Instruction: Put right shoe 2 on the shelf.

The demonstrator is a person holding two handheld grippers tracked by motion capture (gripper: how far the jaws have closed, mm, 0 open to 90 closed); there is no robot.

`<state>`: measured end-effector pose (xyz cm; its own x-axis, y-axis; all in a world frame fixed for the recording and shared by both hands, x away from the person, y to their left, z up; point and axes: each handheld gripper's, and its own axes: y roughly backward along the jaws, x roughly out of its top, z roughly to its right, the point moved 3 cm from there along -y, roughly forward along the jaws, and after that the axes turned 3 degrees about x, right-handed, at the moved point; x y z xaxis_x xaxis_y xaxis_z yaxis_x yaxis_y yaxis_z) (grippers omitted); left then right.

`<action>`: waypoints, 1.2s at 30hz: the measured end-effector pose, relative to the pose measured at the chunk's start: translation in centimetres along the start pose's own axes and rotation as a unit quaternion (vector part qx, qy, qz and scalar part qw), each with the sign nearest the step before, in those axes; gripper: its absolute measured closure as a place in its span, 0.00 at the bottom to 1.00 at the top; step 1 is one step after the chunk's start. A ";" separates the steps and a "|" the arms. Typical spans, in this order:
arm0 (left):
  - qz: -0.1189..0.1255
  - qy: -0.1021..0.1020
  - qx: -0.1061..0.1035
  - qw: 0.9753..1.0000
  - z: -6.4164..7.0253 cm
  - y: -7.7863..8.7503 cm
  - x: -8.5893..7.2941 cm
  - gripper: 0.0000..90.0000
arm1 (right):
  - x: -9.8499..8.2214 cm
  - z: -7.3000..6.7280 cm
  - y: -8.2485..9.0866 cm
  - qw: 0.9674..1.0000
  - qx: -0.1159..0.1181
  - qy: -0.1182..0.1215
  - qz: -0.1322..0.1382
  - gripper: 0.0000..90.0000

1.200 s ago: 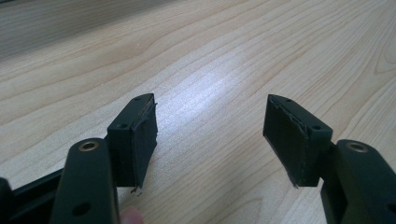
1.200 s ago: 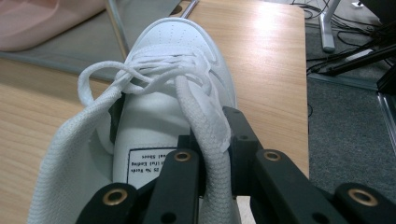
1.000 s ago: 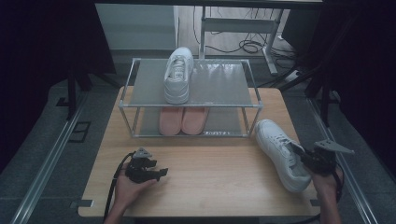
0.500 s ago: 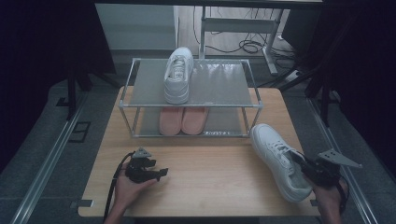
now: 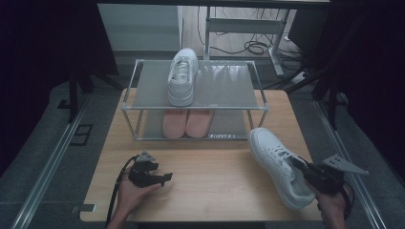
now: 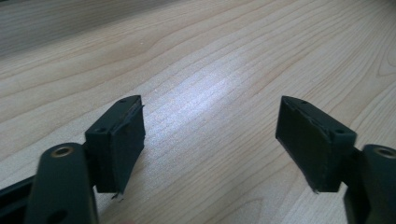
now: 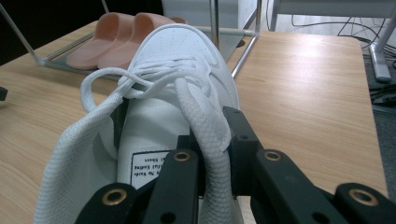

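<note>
Two grippers: one in each hand, both at the near edge of the table [image 5: 205,191].
Right gripper [image 7: 212,154]: jaws pinched together on the collar of the shoe, one pad inside the opening and one outside, as the right gripper view shows.
Shoe [image 5: 279,164]: white lace-up, on the right part of the table, toe toward the rack, heel at the right gripper [image 5: 310,174]; whether its sole rests on the wood I cannot tell.
Laces [image 7: 140,79]: white, looped loosely over the tongue; a label with small print sits inside the shoe [image 7: 163,84].
Left gripper [image 6: 210,135]: jaws wide apart, and they have just been opening; bare wood between them, nothing held.
Left gripper, from above [image 5: 165,177]: low over the table at near left, well apart from the shoe, cable trailing back along the hand [image 5: 129,193].
Rack [image 5: 138,107]: two-tier metal frame at the middle of the table, beyond both grippers.
Second shoe [image 5: 183,76]: white, on the top shelf, left of centre, toe toward the person.
Slippers [image 5: 186,123]: pink pair, side by side on the lower shelf, under the second shoe.
</note>
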<state>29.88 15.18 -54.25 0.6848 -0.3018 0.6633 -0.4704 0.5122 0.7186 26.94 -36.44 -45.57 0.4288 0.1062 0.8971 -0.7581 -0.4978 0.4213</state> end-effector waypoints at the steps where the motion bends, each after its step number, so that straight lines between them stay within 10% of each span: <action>1: 0.001 0.001 0.001 1.000 0.0 0.0 0.0 0.25 | 0.0 0.0 0.0 1.000 0.001 0.000 0.000 0.92; 36: -0.021 -0.004 0.017 1.000 -0.1 -0.3 -0.2 0.19 | 1.5 -2.9 -1.3 0.998 0.059 0.003 0.032 0.92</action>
<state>29.99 15.16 -54.64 0.6999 -0.3294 0.6337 -0.4597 0.4713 0.7527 27.17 -33.14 -44.40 0.3784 0.0757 0.9226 -0.7201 -0.6022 0.3448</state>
